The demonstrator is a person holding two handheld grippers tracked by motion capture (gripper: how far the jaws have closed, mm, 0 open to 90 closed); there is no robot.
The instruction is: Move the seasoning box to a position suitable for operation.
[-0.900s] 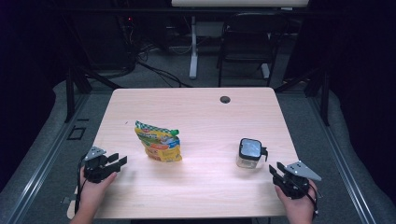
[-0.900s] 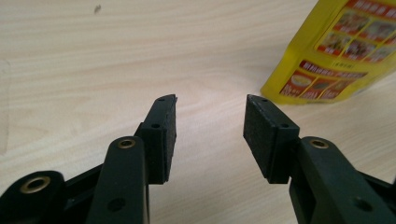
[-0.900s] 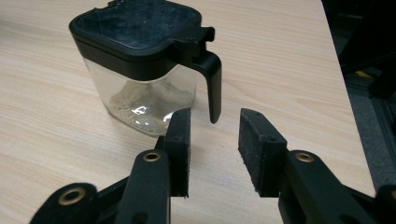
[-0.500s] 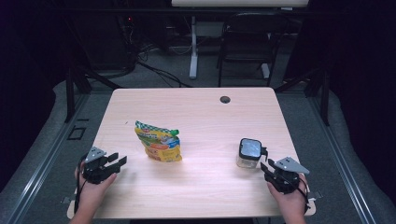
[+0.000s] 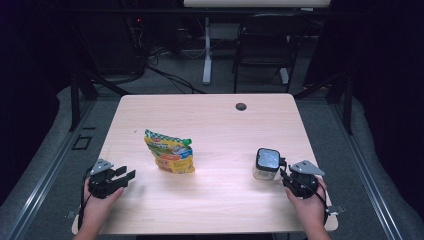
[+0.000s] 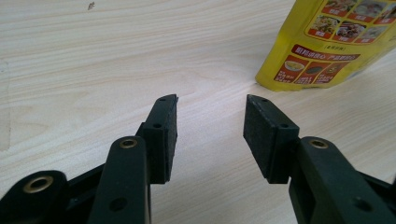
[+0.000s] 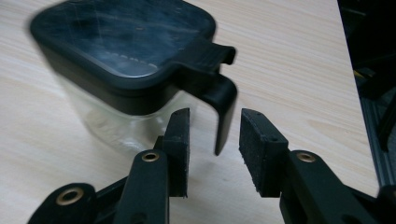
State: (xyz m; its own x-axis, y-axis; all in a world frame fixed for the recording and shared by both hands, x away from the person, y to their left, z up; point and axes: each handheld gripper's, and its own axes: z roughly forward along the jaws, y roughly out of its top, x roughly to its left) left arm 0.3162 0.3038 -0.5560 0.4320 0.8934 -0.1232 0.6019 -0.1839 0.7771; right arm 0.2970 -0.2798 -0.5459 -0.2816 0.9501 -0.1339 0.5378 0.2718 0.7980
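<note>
Barely begun: right hand-held gripper spread apart around the handle of the lidded jar near the surface's right edge, not clamped; left hand-held gripper apart, empty, near the yellow pouch. Gripping, lifting all remain.

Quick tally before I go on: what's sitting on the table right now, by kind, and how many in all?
Yellow snack pouch: 1
Clear jar with black lid and handle: 1
Total: 2 things on the wooden table, not counting the two grippers.
</note>
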